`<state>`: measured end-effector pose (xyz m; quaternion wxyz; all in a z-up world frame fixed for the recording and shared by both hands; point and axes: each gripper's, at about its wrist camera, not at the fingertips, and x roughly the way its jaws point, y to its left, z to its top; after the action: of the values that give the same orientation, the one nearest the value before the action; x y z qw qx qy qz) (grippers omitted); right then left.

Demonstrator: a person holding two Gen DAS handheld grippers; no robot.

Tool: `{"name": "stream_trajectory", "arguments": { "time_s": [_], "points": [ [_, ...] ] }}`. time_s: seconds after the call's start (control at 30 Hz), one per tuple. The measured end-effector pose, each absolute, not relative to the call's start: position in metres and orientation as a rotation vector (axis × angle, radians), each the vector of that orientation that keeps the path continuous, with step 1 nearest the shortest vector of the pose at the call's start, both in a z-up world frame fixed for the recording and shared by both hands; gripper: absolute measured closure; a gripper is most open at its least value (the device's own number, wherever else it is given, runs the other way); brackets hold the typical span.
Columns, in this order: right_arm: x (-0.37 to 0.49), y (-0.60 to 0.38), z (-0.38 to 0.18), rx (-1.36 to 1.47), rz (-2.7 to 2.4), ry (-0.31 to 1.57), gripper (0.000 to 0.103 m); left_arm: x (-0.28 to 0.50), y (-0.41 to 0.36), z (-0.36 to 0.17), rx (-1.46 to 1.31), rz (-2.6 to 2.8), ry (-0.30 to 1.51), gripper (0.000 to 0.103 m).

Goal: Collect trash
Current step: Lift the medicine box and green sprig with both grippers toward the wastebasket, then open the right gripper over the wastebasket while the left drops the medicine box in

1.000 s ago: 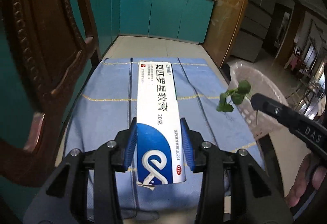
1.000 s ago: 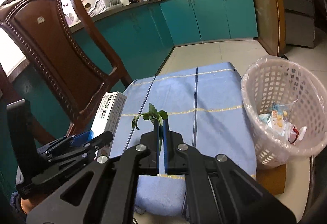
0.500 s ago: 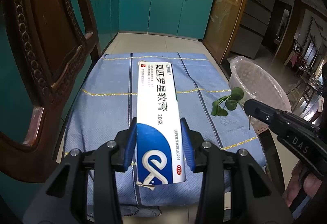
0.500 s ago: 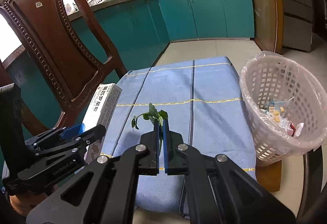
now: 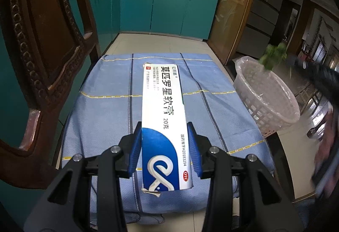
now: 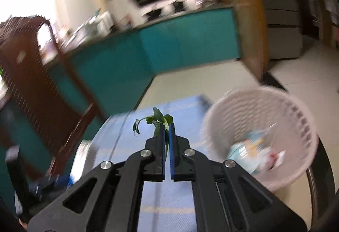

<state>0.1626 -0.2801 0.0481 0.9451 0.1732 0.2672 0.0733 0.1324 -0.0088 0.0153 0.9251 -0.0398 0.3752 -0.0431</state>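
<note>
My left gripper (image 5: 165,145) is shut on a long white-and-blue medicine box (image 5: 163,109) and holds it above the blue cloth (image 5: 106,109). My right gripper (image 6: 167,128) is shut on a green leafy sprig (image 6: 155,118), held in the air left of the white lined basket (image 6: 254,117). In the left wrist view the sprig (image 5: 273,57) hangs blurred over the basket's (image 5: 269,102) far rim, with the right gripper (image 5: 322,75) blurred behind it. The basket holds several wrappers (image 6: 252,149).
A dark carved wooden chair (image 5: 42,52) stands close on the left of the cloth-covered table. Teal kitchen cabinets (image 5: 165,11) run along the back. The basket sits off the table's right edge. Tiled floor lies beyond.
My right gripper has swung up and to the right with the sprig, toward the basket; its view is now motion-blurred. My left gripper still holds the box, with little movement.
</note>
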Motion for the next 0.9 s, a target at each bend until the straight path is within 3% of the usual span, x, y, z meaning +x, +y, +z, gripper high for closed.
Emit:
{"name": "stream_trajectory", "arguments": {
  "time_s": [0.07,0.1,0.13,0.3,0.4,0.63,0.7,0.77,0.8,0.9],
  "points": [
    [0.183,-0.311,0.040,0.389,0.112,0.550,0.090,0.133,-0.013,0.014,-0.078,-0.105,0.770,0.062],
    [0.195,-0.323,0.029,0.395,0.090,0.581,0.065,0.133,-0.014,0.014,-0.076,-0.112,0.770,0.062],
    [0.201,-0.331,0.021,0.405,0.061,0.601,0.046,0.133,-0.018,0.013,-0.068,-0.118,0.772,0.062],
    [0.187,-0.374,0.015,0.589,-0.011,0.587,0.038,0.138,-0.038,0.012,-0.035,-0.172,0.792,0.062],
    [0.157,-0.384,0.032,0.606,-0.074,0.472,0.021,0.147,-0.065,0.017,-0.018,-0.221,0.799,0.061],
    [0.130,-0.420,0.032,0.700,-0.227,0.375,0.019,0.212,-0.179,0.057,-0.001,-0.414,0.787,0.060],
    [0.131,-0.427,0.026,0.744,-0.259,0.383,0.019,0.233,-0.205,0.064,-0.007,-0.447,0.781,0.055],
    [0.132,-0.430,0.025,0.752,-0.250,0.397,0.019,0.254,-0.229,0.064,0.006,-0.457,0.781,0.026],
    [0.133,-0.429,0.026,0.739,-0.242,0.402,0.019,0.258,-0.232,0.062,0.016,-0.415,0.775,0.023],
    [0.131,-0.420,0.029,0.703,-0.209,0.408,0.019,0.256,-0.228,0.052,0.019,-0.407,0.813,0.027]
  ]
}}
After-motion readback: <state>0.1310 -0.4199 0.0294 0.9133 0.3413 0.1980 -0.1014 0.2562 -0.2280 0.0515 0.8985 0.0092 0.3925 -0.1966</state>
